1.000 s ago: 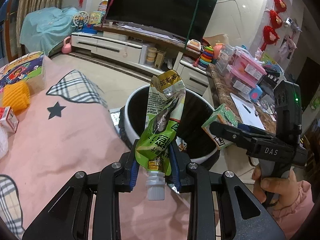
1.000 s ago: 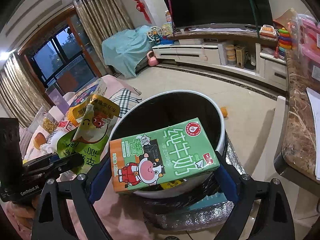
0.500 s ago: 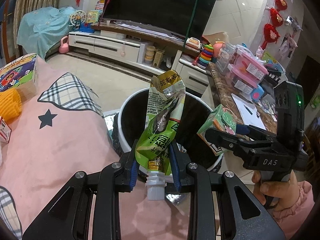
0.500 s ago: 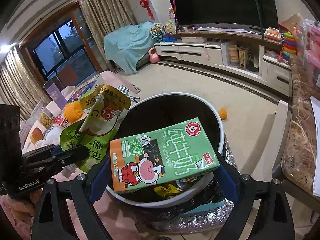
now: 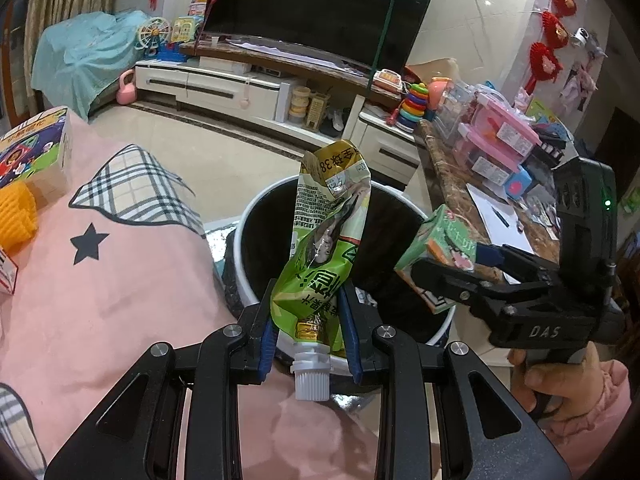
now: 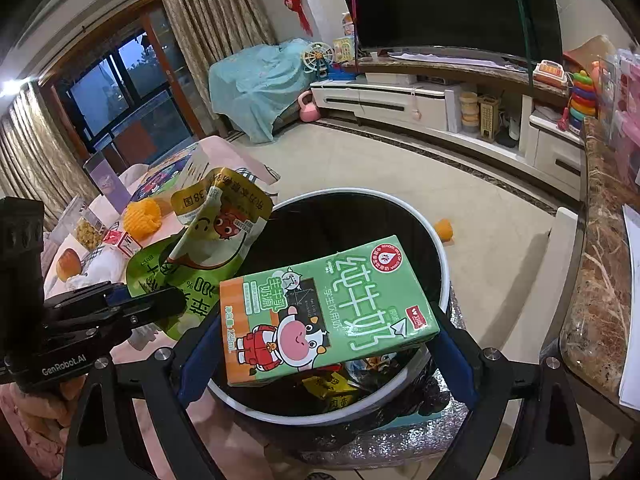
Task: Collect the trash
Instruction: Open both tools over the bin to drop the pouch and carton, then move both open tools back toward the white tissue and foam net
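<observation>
- While both loads hang over it, the bin (image 6: pixel 436 248) lies straight ahead of and below each hand-held gripper, its open mouth facing up; some wrappers already lie at its bottom.
- The carton (image 6: pixel 326 306) lies flat with its long axis across the right hand-held gripper (image 6: pixel 326 354), which is clamped on its two ends; it sits over the near part of the bin mouth, so by my reading this side is the readier to drop.
- The pouch (image 5: pixel 326 248) stands upright in the left hand-held gripper (image 5: pixel 310 330), cap down and crumpled top up, long axis vertical; the fingers are clamped on its lower body, above the bin's near left rim.
- The pink cloth (image 5: pixel 112 280) covers the surface to the left of the bin, with a box and an orange object further left.
- Against the earlier frames, the bin fills more of both views and sits lower under the loads: both hand-held grippers have closed in on it, their grips unchanged.
</observation>
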Motion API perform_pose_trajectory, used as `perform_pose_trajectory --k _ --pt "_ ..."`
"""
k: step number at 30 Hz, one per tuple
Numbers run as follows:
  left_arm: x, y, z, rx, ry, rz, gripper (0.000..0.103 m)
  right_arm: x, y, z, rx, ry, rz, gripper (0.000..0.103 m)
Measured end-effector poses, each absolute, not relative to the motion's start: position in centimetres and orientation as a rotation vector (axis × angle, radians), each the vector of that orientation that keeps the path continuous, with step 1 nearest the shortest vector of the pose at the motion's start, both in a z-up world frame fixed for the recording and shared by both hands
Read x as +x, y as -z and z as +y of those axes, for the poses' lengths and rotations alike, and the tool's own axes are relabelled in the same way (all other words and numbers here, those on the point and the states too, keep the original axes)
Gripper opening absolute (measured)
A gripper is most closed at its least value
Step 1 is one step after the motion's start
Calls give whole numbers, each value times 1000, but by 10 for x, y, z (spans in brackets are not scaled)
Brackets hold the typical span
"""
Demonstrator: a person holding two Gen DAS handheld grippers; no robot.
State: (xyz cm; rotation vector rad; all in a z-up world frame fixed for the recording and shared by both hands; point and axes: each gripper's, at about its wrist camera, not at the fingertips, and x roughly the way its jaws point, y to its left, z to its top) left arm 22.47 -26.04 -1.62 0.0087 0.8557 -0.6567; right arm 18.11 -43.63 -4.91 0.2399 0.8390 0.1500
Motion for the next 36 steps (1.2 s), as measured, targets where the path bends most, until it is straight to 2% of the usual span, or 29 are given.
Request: perform_pose_trajectory --k 4,7,11,22,36 --pt "226 15 -264 7 663 861 26 183 51 -437 238 -150 846 94" --pt "228 17 -265 16 646 871 31 184 51 -440 257 -157 844 94" --pt "227 16 -263 2 639 864 54 184 51 -442 262 -155 848 94" --pt "221 20 -235 -45 590 870 55 178 48 -441 282 -152 836 94" --pt "193 35 -153 -147 469 887 55 162 42 -406 315 -209 805 94"
